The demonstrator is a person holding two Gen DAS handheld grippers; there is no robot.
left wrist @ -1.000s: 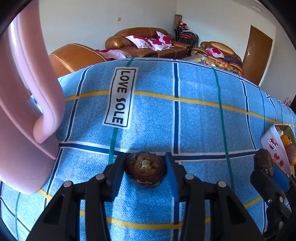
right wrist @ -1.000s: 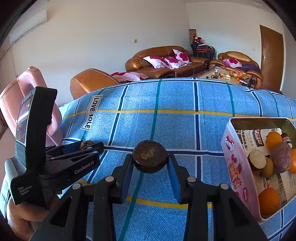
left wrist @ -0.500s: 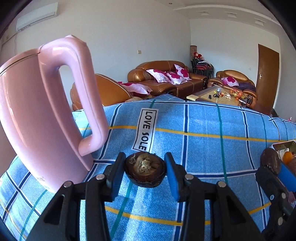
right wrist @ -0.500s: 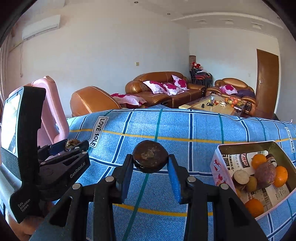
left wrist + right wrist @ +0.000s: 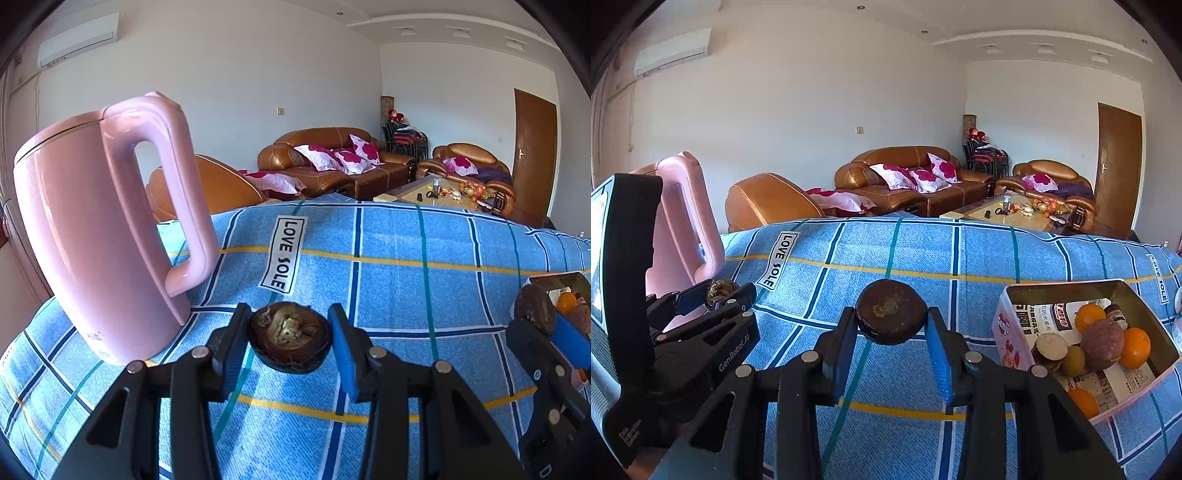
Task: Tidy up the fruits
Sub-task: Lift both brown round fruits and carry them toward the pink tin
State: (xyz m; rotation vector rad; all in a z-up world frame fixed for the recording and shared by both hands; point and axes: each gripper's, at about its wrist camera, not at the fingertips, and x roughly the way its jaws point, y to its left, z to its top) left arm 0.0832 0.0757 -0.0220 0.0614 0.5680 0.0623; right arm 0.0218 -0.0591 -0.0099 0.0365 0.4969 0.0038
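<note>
**Two dark fruits held, one in each claw, above the blue cloth**

The left claw [image 5: 290, 341] pinches one dark brown fruit [image 5: 290, 338] between its two blue pads [image 5: 341, 354], the fruit's wrinkled, dried end facing the camera. The right claw [image 5: 891, 326] pinches a second dark fruit [image 5: 891, 312], round and flat-faced, in the same way. Both are held above the checked cloth [image 5: 979, 254], not resting on it.

One pink kettle [image 5: 99, 225] stands upright on the cloth just left of the left claw, its handle turned toward the claw. In the right wrist view the left claw [image 5: 716, 291] shows beside the kettle [image 5: 683, 218], its fruit [image 5: 718, 289] barely seen.

One open tin [image 5: 1008, 332], lined with printed paper, sits on the cloth to the right of the right claw. Inside it lie three oranges [image 5: 1089, 317], one purplish round fruit [image 5: 1102, 343], one cut dark fruit [image 5: 1049, 349], one small greenish fruit [image 5: 1073, 360] and another dark one at the back, partly hidden.

Two "LOVE SOLE" labels [image 5: 779, 260] are sewn to the cloth, one near each side.
</note>
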